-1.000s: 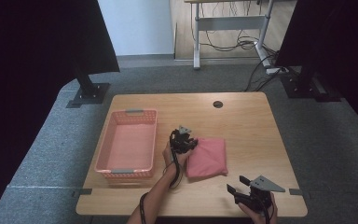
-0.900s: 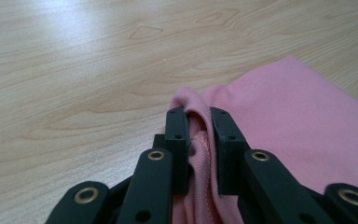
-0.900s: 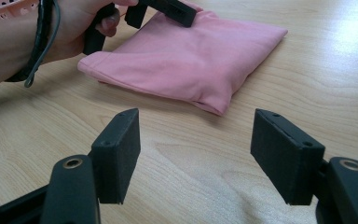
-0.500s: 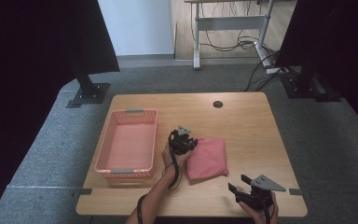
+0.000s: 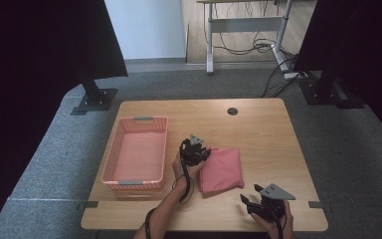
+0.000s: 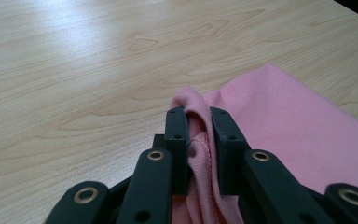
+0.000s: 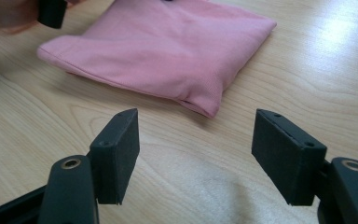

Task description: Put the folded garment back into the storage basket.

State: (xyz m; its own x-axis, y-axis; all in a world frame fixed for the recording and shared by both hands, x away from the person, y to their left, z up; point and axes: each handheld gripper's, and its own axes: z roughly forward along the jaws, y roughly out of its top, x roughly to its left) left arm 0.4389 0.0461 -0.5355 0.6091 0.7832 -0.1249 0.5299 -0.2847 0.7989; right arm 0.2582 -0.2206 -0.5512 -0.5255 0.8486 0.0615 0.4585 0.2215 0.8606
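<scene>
One pink cloth [image 5: 222,169], one pink basket [image 5: 135,154], one table [image 5: 263,124] with one round hole [image 5: 233,111], two grippers: left [image 5: 205,152], right [image 5: 244,200]; two black stands on the floor.

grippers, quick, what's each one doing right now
Left gripper: shut on a hemmed edge of the folded pink cloth.
Right gripper: open, holding nothing, short of the cloth's near corner.
</scene>
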